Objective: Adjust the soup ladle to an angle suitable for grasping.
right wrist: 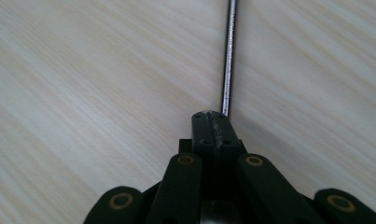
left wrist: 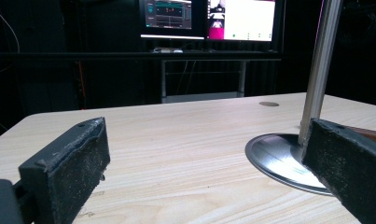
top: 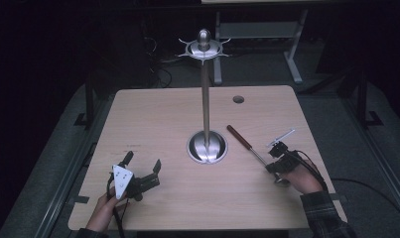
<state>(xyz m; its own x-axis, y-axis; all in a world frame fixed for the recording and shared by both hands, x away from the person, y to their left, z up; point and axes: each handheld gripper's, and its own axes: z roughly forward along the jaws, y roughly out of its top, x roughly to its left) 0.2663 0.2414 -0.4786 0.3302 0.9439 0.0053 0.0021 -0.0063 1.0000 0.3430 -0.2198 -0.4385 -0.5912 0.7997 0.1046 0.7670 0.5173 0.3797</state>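
On the wooden table, right tool clamps the ladle's shaft; left tool gapes wide.

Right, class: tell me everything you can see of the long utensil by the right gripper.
The utensil is long and thin: a dark reddish-brown handle at the far end, looking like wood, then a slim shiny metal shaft running toward the person. It lies flat on the table, slanting from near the stand's base to the right gripper. That gripper's jaws are shut on the shaft near its lower end. A rounded metal end shows just beyond the gripper; its shape is unclear.
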